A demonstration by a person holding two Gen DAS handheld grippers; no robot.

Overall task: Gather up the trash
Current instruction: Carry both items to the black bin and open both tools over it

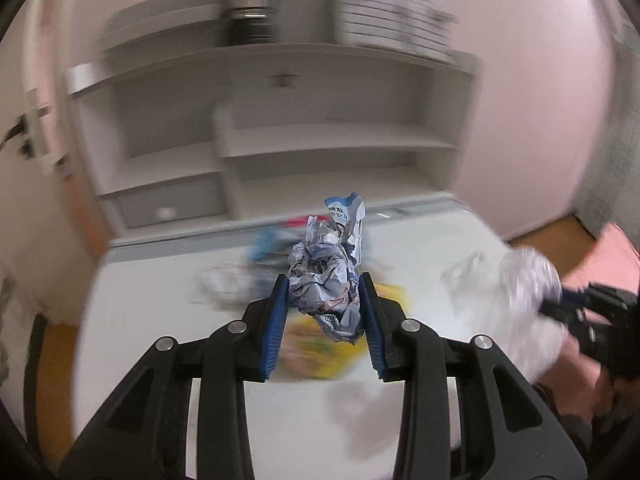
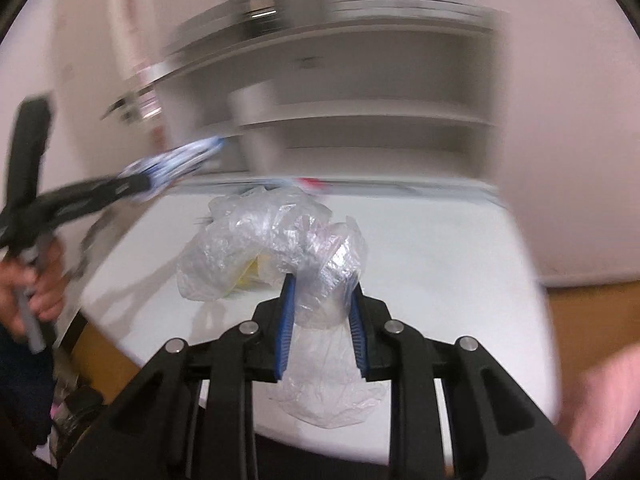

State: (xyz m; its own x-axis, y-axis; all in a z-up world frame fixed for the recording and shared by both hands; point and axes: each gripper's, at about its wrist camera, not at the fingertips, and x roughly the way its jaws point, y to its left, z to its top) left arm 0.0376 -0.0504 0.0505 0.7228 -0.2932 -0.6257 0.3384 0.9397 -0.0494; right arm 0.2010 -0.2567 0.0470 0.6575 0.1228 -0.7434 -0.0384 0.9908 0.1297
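Observation:
My left gripper (image 1: 325,284) is shut on a crumpled white-and-blue printed wrapper (image 1: 328,272) and holds it above the white table (image 1: 160,320). A yellow wrapper (image 1: 320,344) lies blurred on the table below it. My right gripper (image 2: 322,288) is shut on a clear plastic bag (image 2: 272,236), which hangs over the table (image 2: 420,248) with something yellow behind it. The right gripper also shows in the left wrist view (image 1: 560,304) holding the bag (image 1: 524,280). The left gripper with its wrapper (image 2: 172,164) shows in the right wrist view at upper left.
More blurred trash, blue and red (image 1: 280,236), lies near the table's far edge. A white shelf unit (image 1: 280,120) stands behind the table with a dark jar (image 1: 248,8) and stacked items on top. Wooden floor (image 2: 592,320) lies to the right.

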